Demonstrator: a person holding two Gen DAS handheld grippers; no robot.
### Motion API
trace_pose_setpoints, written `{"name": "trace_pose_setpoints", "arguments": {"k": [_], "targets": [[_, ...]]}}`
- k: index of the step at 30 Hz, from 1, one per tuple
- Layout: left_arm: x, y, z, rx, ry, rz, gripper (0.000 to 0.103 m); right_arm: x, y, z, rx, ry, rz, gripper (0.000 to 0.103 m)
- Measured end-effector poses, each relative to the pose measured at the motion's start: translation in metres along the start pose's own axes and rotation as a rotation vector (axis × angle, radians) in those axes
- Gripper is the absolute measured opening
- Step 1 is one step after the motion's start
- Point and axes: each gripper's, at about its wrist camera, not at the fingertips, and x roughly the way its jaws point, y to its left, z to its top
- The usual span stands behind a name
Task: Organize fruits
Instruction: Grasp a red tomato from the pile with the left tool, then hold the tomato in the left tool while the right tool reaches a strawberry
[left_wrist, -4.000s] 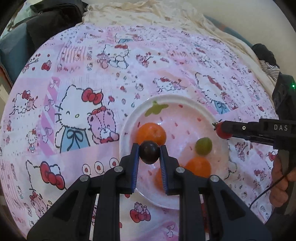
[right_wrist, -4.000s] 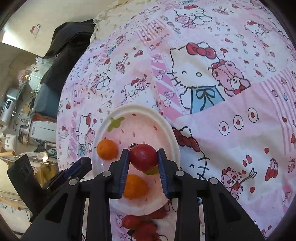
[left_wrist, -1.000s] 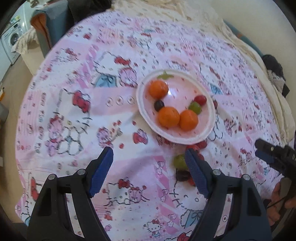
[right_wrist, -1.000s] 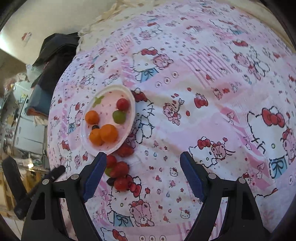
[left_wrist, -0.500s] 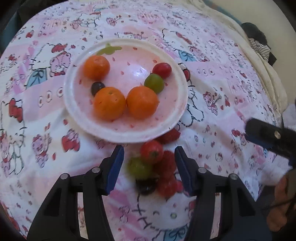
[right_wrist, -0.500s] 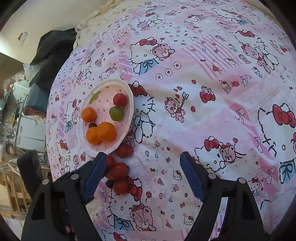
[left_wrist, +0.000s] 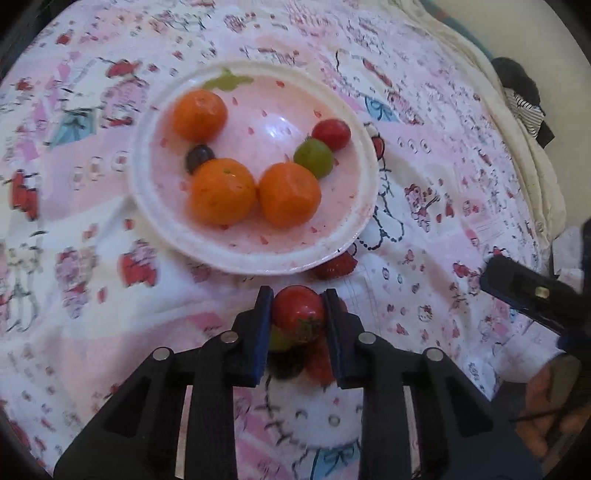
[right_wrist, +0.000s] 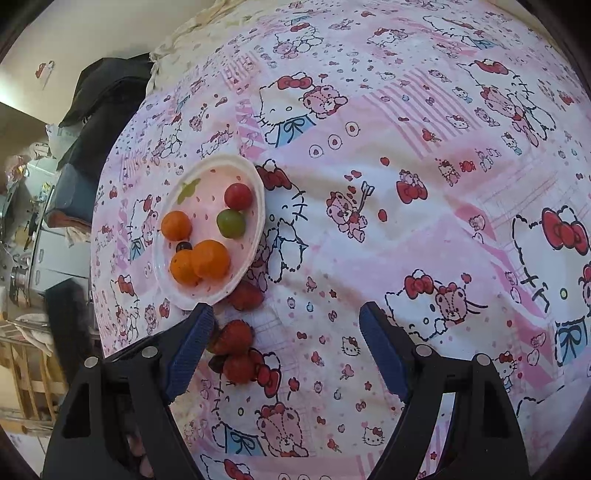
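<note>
the left tongs have just been closing and now pinch a red cherry tomato. it sits just below the pink plate, so the plate lies straight ahead. the right tongs are spread wide, holding nothing, farther from the plate.

Pink cartoon-cat print on the bedsheet, pale pink speckled plate, orange tangerines, red tomato, green grape.

Fruits in plate, others beside
</note>
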Motion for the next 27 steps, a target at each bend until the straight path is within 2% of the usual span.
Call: {"name": "trace_pose_setpoints", "arguments": {"k": [4,7,12,17,24,27], "targets": [[-0.038,0.012,-0.005,-0.016,-0.036,0.037,0.023,0.015,0.005,-0.005,0.000,0.061,0.040,0.083],[-0.062,0.022,-0.012,-0.003,-0.068,0.092,0.023,0.037,0.017,-0.012,-0.028,0.141,0.058,0.083],[-0.076,0.040,-0.028,0.003,-0.077,0.154,0.023,0.075,0.054,-0.030,-0.279,0.202,-0.100,0.083],[-0.073,0.048,-0.030,-0.039,-0.090,0.139,0.023,0.086,0.075,-0.041,-0.420,0.206,-0.145,0.083],[-0.078,0.039,-0.024,-0.021,-0.114,0.116,0.023,0.097,0.092,-0.045,-0.517,0.191,-0.201,0.082],[-0.079,0.037,-0.021,-0.025,-0.116,0.108,0.023,0.100,0.090,-0.041,-0.515,0.190,-0.232,0.082]]}}
